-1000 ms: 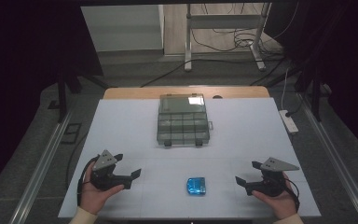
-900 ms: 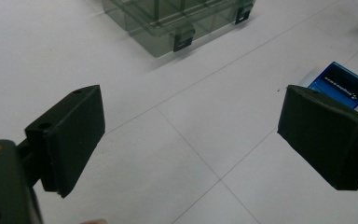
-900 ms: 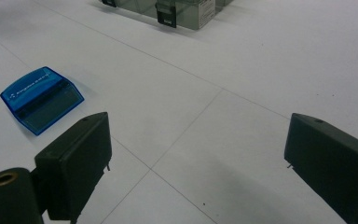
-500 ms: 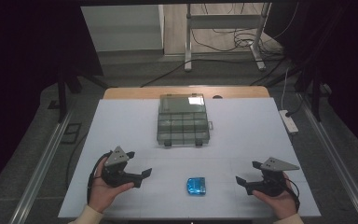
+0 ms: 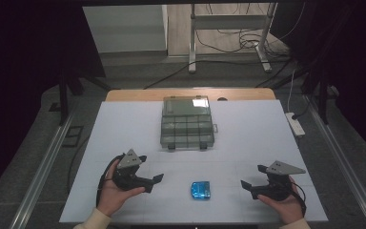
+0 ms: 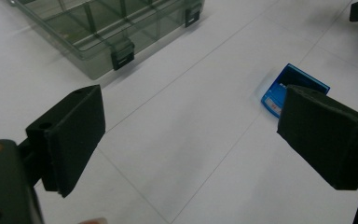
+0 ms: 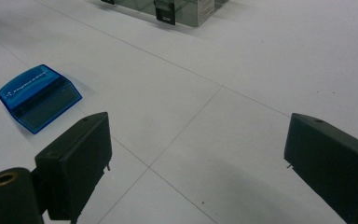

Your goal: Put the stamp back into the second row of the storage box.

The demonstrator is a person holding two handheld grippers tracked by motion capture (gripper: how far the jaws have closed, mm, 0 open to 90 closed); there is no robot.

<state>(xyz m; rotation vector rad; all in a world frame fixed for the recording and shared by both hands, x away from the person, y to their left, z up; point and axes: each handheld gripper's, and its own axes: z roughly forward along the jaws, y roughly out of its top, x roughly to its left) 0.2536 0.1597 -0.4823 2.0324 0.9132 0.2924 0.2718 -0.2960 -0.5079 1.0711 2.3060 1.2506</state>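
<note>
The small blue plastic case (image 5: 200, 189) lies flat on the white table (image 5: 124, 124), between the two grippers and touched by neither. The left gripper (image 5: 155, 182) hangs just left of it with jaws spread wide and empty; the right gripper (image 5: 244, 185) sits a little farther off on the other side, jaws likewise wide apart with nothing between them.

The case looks thin and slick (a low, flat thing on a smooth sheet), so a grab from the side could likely push it along the table rather than lift it.

It is nearly square; in the right gripper view its darker ribbed half faces that gripper, and its slightly longer axis seems to run towards the clear compartment box (image 5: 187, 122) beyond both grippers.
</note>
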